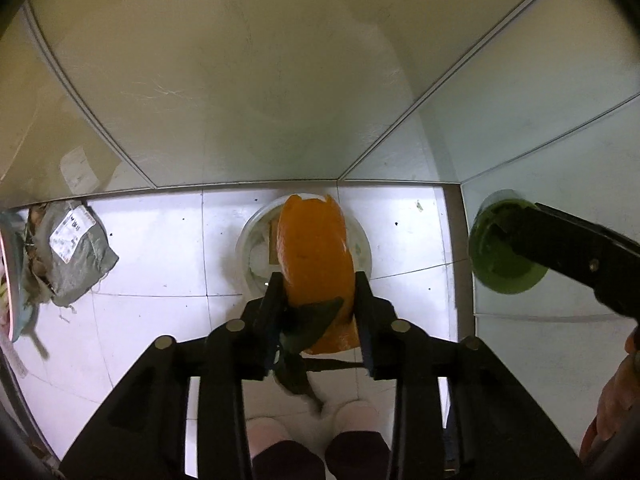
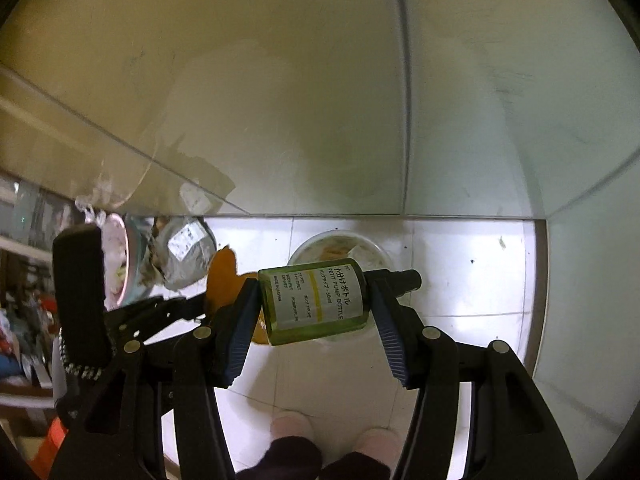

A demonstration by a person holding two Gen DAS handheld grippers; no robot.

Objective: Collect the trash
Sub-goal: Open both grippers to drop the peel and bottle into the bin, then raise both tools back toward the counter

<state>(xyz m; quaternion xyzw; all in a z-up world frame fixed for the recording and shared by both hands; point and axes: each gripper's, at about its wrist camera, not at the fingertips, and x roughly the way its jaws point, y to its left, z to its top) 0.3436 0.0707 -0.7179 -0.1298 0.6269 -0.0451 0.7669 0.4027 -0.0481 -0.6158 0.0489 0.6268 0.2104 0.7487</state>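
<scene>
The floor (image 1: 152,264) of white tiles filled the lower half of both frames, under grey wall panels, with the person's slippers at the bottom centre. A round white bin (image 1: 256,248) stood at mid-frame, already holding scraps, and a crumpled grey bag (image 1: 76,256) lay at the left edge. The left gripper (image 1: 316,304) was clamped on an orange peel (image 1: 316,248) with a dark leaf, held over the bin in the left view. The right gripper (image 2: 312,300) pinched a small green bottle (image 2: 312,300) end to end, its labelled side up and pump to the right, just before the bin (image 2: 340,244). Both loads looked ready to drop: best to centre each one over the rim, lower it close, then let go one at a time so the bottle would not bounce out
</scene>
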